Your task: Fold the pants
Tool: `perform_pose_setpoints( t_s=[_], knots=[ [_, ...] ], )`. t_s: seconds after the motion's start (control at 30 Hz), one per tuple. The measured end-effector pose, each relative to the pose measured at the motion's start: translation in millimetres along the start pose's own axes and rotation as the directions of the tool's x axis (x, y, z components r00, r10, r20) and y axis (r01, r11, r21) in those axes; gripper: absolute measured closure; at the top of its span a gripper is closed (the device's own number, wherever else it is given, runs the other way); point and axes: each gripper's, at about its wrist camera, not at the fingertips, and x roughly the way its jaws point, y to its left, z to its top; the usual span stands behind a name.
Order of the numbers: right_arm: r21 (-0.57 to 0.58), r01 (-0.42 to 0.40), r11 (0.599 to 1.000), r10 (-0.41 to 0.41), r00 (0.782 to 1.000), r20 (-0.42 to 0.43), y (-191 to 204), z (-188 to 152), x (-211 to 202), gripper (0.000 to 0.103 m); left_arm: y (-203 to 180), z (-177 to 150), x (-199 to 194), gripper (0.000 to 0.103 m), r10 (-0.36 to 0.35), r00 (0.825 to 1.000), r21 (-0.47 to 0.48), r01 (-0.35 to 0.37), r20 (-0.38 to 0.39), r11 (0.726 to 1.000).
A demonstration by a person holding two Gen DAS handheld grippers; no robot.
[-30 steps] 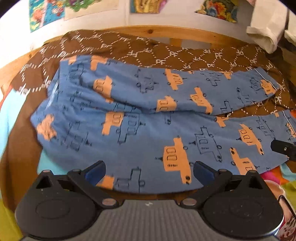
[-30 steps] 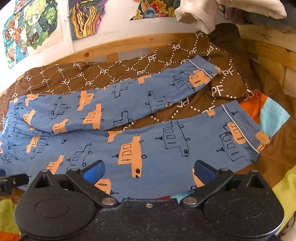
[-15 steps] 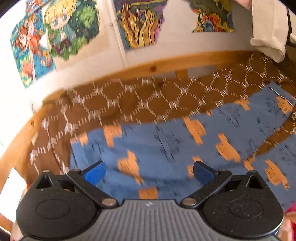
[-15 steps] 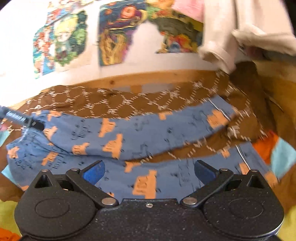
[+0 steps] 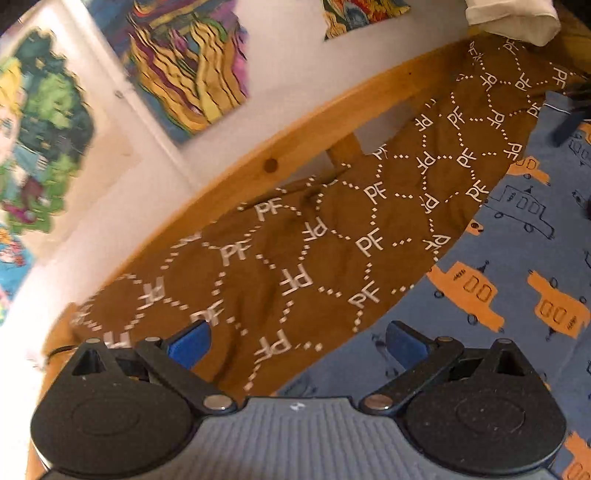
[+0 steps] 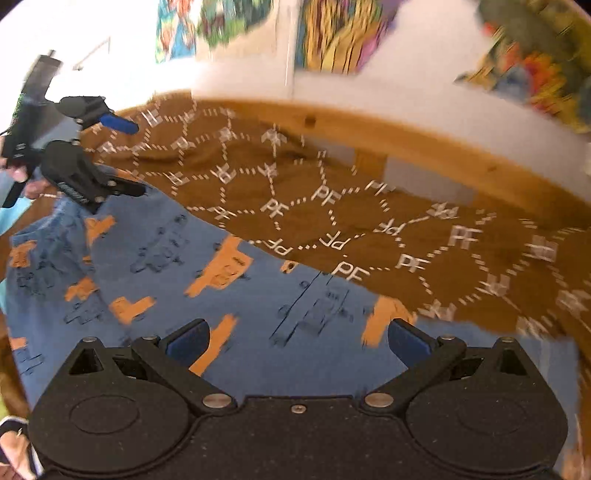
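The blue pants (image 6: 258, 295) with orange and navy vehicle prints lie flat on a brown "PF" blanket (image 6: 332, 206). In the right wrist view my right gripper (image 6: 297, 341) is open low over the far leg, with nothing between its blue fingertips. At far left my left gripper (image 6: 125, 155) is open at the far edge of the waist end; its lower finger (image 6: 122, 186) is at the cloth and the upper one is above the blanket. From the left wrist, the left gripper (image 5: 297, 343) straddles the border of blanket (image 5: 295, 240) and pants (image 5: 517, 258).
A wooden bed rail (image 5: 295, 147) runs behind the blanket, under a white wall with colourful posters (image 5: 184, 66). A white garment (image 5: 509, 18) hangs at top right. A person's hand (image 6: 14, 443) shows at the lower left edge. The rail (image 6: 406, 140) is close ahead.
Both grippers moved forward from the near side of the pants to the far leg's edge by the blanket. Both stayed open. The pants have not shifted.
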Motion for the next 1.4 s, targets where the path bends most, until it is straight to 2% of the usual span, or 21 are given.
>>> perform_pose_setpoints(
  t_s=[0.13, 0.2, 0.3, 0.33, 0.37, 0.4, 0.43, 0.5, 0.57, 0.63, 0.7, 0.8, 0.97, 1.03, 1.17, 1.3, 1.4],
  knots=[
    [-0.059, -0.087, 0.994, 0.081, 0.992, -0.095, -19, 35, 57, 0.003, -2, 6, 25, 0.001, -0.089, 0.996, 0.026, 0.089, 0.000, 0.996],
    [-0.094, -0.120, 0.988, 0.105, 0.983, -0.152, -29, 46, 80, 0.014, -6, 6, 33, 0.005, -0.136, 0.991, 0.073, 0.136, -0.001, 0.988],
    [-0.131, -0.174, 0.976, 0.138, 0.960, -0.245, -43, 57, 102, 0.028, -12, 5, 48, 0.021, -0.207, 0.976, 0.151, 0.216, -0.072, 0.965],
    [-0.140, -0.192, 0.971, 0.150, 0.953, -0.263, -48, 58, 104, 0.029, -14, 5, 53, 0.030, -0.224, 0.969, 0.178, 0.239, -0.101, 0.955],
    [-0.147, -0.209, 0.967, 0.162, 0.947, -0.278, -54, 60, 105, 0.031, -17, 4, 57, 0.045, -0.227, 0.965, 0.208, 0.251, -0.133, 0.945],
    [-0.153, -0.226, 0.962, 0.175, 0.941, -0.291, -59, 63, 105, 0.036, -21, 3, 61, 0.054, -0.228, 0.961, 0.239, 0.261, -0.158, 0.935],
    [-0.149, -0.237, 0.960, 0.185, 0.936, -0.298, -63, 64, 106, 0.041, -25, 3, 64, 0.062, -0.230, 0.958, 0.266, 0.269, -0.171, 0.925],
    [-0.129, -0.262, 0.956, 0.207, 0.920, -0.334, -69, 66, 110, 0.058, -30, 4, 66, 0.074, -0.230, 0.956, 0.294, 0.276, -0.181, 0.915],
    [-0.143, -0.274, 0.951, 0.207, 0.908, -0.365, -66, 63, 111, 0.065, -36, 4, 65, 0.089, -0.229, 0.956, 0.308, 0.277, -0.183, 0.910],
    [-0.166, -0.304, 0.938, 0.225, 0.899, -0.375, -61, 59, 106, 0.075, -41, 4, 63, 0.098, -0.217, 0.960, 0.322, 0.265, -0.178, 0.909],
    [-0.197, -0.293, 0.936, 0.206, 0.906, -0.370, -56, 55, 102, 0.093, -43, 4, 58, 0.101, -0.188, 0.968, 0.338, 0.235, -0.166, 0.911],
    [-0.217, -0.238, 0.947, 0.156, 0.929, -0.336, -53, 52, 95, 0.101, -43, 11, 49, 0.102, -0.143, 0.980, 0.324, 0.182, -0.141, 0.928],
    [-0.309, -0.124, 0.943, 0.045, 0.966, -0.253, -38, 52, 83, 0.102, -34, 27, 36, 0.103, -0.075, 0.992, 0.252, 0.097, -0.096, 0.963],
    [-0.362, -0.046, 0.931, -0.032, 0.978, -0.207, -32, 56, 80, 0.103, -28, 35, 33, 0.103, -0.041, 0.996, 0.220, 0.057, -0.076, 0.974],
    [-0.394, 0.077, 0.916, -0.131, 0.985, -0.113, -35, 73, 80, 0.103, -13, 55, 36, 0.102, 0.045, 0.998, 0.149, -0.039, -0.036, 0.988],
    [-0.350, 0.107, 0.931, -0.141, 0.987, -0.075, -46, 89, 90, 0.103, -6, 63, 55, 0.102, 0.101, 0.992, 0.105, -0.093, -0.069, 0.990],
    [-0.300, 0.082, 0.950, -0.115, 0.989, -0.097, -52, 90, 100, 0.103, -6, 59, 71, 0.102, 0.093, 0.990, 0.091, -0.084, -0.102, 0.992]
  ],
)
